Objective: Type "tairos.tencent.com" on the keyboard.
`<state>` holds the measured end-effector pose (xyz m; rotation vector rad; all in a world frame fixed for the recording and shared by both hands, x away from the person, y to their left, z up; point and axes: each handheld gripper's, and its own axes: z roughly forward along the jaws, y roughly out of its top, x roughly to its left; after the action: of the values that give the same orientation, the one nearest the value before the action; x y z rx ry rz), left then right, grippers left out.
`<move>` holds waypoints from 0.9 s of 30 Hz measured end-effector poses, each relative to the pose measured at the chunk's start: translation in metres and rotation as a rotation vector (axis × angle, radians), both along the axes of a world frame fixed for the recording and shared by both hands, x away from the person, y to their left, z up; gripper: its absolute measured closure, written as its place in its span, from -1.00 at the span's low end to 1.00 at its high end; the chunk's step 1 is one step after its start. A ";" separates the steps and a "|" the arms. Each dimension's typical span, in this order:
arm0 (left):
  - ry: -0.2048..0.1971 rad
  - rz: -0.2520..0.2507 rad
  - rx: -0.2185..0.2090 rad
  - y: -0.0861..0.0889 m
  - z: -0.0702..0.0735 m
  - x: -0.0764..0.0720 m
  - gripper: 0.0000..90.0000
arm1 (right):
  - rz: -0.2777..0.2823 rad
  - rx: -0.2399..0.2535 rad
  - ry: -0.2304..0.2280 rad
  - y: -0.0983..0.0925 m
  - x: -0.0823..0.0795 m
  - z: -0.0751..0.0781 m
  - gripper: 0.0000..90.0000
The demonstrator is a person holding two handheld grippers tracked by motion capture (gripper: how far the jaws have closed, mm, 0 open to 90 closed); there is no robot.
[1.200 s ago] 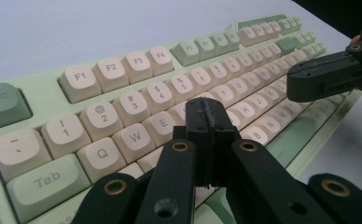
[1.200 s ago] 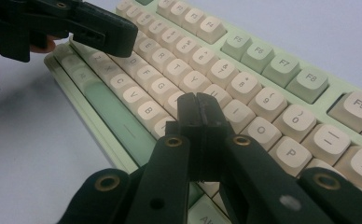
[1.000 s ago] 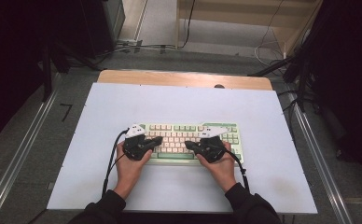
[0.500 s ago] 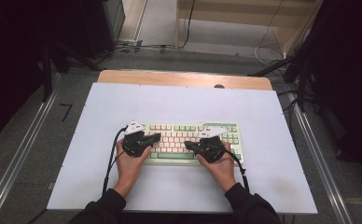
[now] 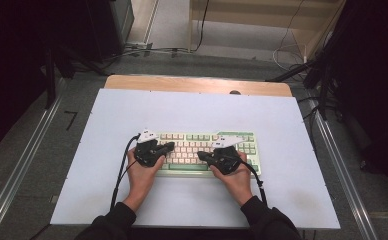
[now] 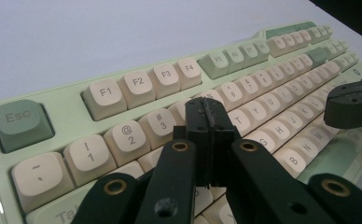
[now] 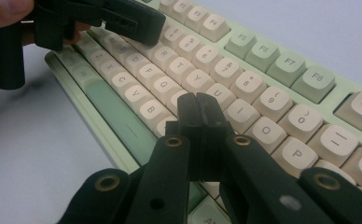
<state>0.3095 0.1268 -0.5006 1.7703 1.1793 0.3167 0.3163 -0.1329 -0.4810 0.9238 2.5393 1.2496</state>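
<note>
A pale green keyboard (image 5: 202, 145) with cream keys lies on the white board, toward its near side. My left gripper (image 5: 170, 146) hovers over the keyboard's left part and points right, with its jaws pressed together and nothing between them. In the left gripper view its tip (image 6: 209, 108) stands above the number row of the keyboard (image 6: 137, 81). My right gripper (image 5: 200, 155) sits over the middle letter rows, points left, and is also shut and empty. In the right gripper view its tip (image 7: 198, 105) is above the letter keys (image 7: 226, 70), and the left gripper (image 7: 123, 18) shows at the top left.
The white board (image 5: 132, 115) covers a wooden table (image 5: 197, 84) with free room on all sides of the keyboard. Metal rails (image 5: 22, 170) run along both sides. Cables trail from each gripper toward the person's sleeves, and dark stands and cables (image 5: 327, 65) sit beyond the table.
The left gripper has edged slightly toward the far side of the keyboard. The right gripper has kept still.
</note>
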 end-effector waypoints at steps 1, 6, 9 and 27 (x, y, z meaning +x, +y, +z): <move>-0.001 0.000 -0.001 0.000 0.000 0.000 1.00 | -0.001 0.001 0.000 0.000 0.000 0.000 0.96; 0.001 -0.002 0.003 0.000 0.000 0.000 1.00 | 0.000 -0.001 0.000 0.000 0.000 0.000 0.96; 0.000 0.003 0.001 0.001 0.000 0.000 1.00 | 0.000 -0.001 0.002 0.000 0.000 0.000 0.96; 0.004 0.001 0.011 0.000 0.000 0.000 1.00 | 0.002 -0.001 0.002 0.001 0.000 -0.001 0.96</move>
<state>0.3091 0.1265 -0.5008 1.7806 1.1834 0.3216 0.3159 -0.1318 -0.4816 0.9236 2.5426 1.2486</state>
